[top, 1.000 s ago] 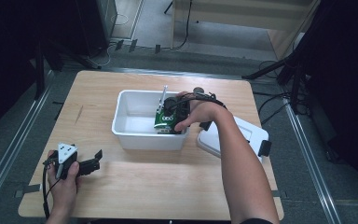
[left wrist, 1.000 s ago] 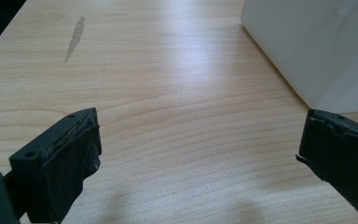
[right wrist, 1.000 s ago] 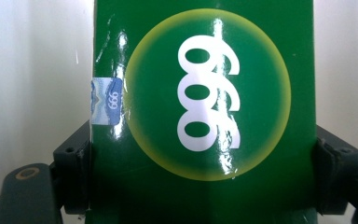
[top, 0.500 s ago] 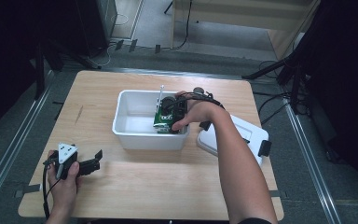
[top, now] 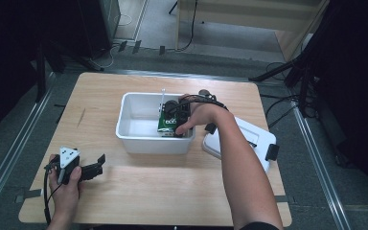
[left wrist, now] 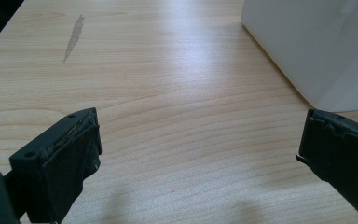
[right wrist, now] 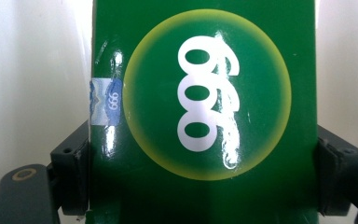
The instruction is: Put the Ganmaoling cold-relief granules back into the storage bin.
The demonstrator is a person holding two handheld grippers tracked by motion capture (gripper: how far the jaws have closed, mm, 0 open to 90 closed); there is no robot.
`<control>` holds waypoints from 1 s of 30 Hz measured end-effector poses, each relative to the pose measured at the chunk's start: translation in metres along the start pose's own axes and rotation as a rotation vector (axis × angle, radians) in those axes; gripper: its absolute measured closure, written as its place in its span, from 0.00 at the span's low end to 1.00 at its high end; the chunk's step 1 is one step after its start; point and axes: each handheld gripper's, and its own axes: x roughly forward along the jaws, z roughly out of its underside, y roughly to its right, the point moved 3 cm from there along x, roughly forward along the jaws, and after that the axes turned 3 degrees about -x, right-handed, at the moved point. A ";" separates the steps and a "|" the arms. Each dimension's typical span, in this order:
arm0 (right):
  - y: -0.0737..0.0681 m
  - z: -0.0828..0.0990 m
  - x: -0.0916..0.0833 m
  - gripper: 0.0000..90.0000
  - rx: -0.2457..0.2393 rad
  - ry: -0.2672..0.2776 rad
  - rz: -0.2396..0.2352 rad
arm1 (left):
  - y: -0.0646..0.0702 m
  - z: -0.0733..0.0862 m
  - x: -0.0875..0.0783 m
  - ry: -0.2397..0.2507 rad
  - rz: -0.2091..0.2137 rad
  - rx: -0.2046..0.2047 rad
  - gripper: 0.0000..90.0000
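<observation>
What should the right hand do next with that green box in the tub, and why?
Probably lower it a little further, then open. The right tool grips the green box by both sides, down inside the white tub, but whether it rests on the bottom can't be told.

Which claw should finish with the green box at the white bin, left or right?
Right. The right claw already grips the green box on both sides inside the white bin. The left claw stands open over bare table, beside the bin.
</observation>
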 end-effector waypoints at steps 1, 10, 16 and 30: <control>0.000 0.000 0.000 0.16 -0.005 0.000 0.001 | 0.000 0.000 0.000 -0.001 0.000 0.001 0.00; 0.000 0.000 0.001 0.16 -0.016 0.001 -0.006 | -0.001 0.000 -0.001 -0.001 0.002 -0.002 0.00; 0.001 0.001 0.002 0.13 -0.016 0.001 0.006 | -0.001 0.000 0.000 -0.001 0.002 -0.001 0.00; 0.001 0.004 -0.012 0.12 0.014 0.045 0.020 | 0.000 0.000 0.000 -0.003 0.003 0.001 0.00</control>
